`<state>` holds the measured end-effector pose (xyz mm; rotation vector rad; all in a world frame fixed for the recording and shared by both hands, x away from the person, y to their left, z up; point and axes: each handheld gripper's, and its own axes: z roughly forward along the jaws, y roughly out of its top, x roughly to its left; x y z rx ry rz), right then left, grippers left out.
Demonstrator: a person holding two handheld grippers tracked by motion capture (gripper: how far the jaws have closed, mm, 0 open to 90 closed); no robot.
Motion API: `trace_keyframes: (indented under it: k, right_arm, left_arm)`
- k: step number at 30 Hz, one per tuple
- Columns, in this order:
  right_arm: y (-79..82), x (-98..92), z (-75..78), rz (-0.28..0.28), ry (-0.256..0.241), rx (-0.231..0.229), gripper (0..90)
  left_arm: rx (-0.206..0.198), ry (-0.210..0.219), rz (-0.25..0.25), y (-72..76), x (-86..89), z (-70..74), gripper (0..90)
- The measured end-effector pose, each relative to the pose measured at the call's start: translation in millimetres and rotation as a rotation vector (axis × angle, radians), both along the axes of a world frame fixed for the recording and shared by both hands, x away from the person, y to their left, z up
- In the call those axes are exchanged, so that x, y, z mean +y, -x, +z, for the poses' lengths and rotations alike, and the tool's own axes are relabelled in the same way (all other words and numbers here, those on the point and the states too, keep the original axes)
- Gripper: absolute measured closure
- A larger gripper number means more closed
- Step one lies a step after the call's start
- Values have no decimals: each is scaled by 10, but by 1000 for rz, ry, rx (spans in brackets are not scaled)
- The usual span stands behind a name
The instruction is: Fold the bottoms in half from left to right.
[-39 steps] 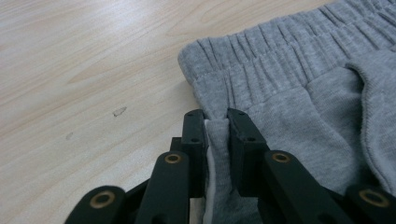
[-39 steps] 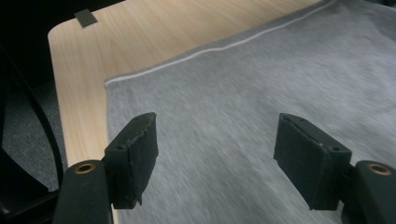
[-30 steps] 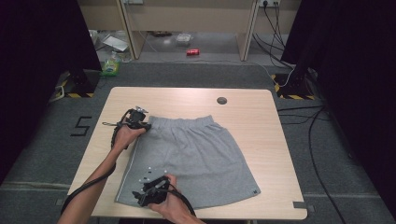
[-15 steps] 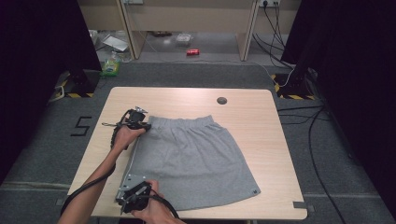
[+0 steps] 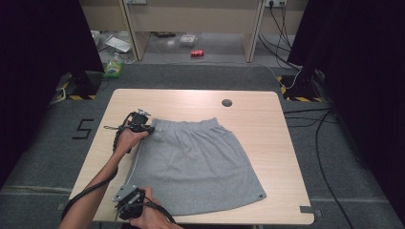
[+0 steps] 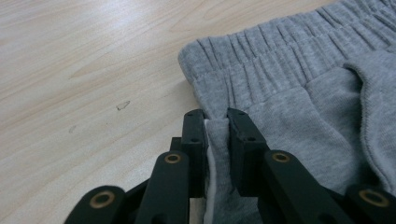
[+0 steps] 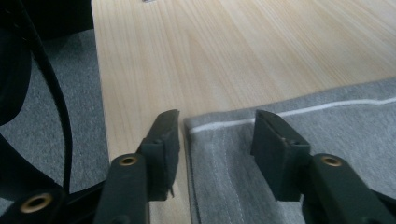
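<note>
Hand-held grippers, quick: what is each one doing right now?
Left hand-held gripper: closed on the grey shorts, just below the waistband corner.
Right hand-held gripper: open, jaws either side of the hem corner, holding nothing.

Right gripper point(image 5: 128, 202) now farther left, at the shorts' point(image 5: 196, 164) hem corner.

The table point(image 5: 267, 138) has a light wood-grain top with rounded corners and stands on grey carpet. A grey skirt point(image 5: 196, 167) lies flat on it, spread over the left and middle part. Its gathered waistband points toward the far edge, and its wider hem runs close along the near edge. A thin white stripe follows the skirt's left side. A small dark round cap point(image 5: 227, 102) sits near the far edge, well apart from the skirt.
</note>
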<state>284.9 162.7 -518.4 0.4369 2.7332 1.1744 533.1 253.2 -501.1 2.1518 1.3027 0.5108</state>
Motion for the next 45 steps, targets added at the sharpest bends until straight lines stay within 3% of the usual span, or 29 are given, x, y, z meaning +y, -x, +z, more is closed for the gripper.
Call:
trace_keyframes:
  k: [2,3,7,15,21,24,26,27,28,31,32,38,45]
  right_arm:
    - [-3,-1,3,0,3,-2,566]
    - [-33,-22,16,-1,10,-2,659]
    - [-85,-64,20,-1,9,2,787]
    - [-108,-152,31,1,-20,24,824]
    - [-108,-293,192,-5,-62,13,825]
    - [-92,-439,321,-13,-105,4,825]
    - [-73,-634,447,-38,-144,0,826]
    - [-73,-634,447,-38,-144,0,826]
    - [-74,-774,509,-58,-174,7,826]
    - [-71,-978,585,-93,-202,6,827]
    - [-71,-978,585,-93,-202,6,827]
    - [-67,-1403,692,-164,-262,-6,827]
    - [-38,-1797,724,-238,-294,-3,828]
  left_arm:
    - [0,-1,-1,-1,-1,0,777]
    - [1,-1,-1,-3,-1,1,777]
    - [-4,-9,-1,3,-12,1,778]
    - [10,27,8,-19,-25,22,793]
    - [-1,80,4,-13,-52,207,793]
    - [-7,106,-6,-6,-94,332,792]
    - [-6,131,-17,-2,-176,465,792]
    - [-6,131,-17,-2,-176,465,791]
    - [-4,137,-22,-4,-210,507,791]
    - [-4,133,-35,-23,-328,611,791]
    - [-3,136,-37,-27,-372,641,791]
    - [4,137,-72,-52,-732,811,791]
    - [4,117,-93,-99,-1046,897,790]
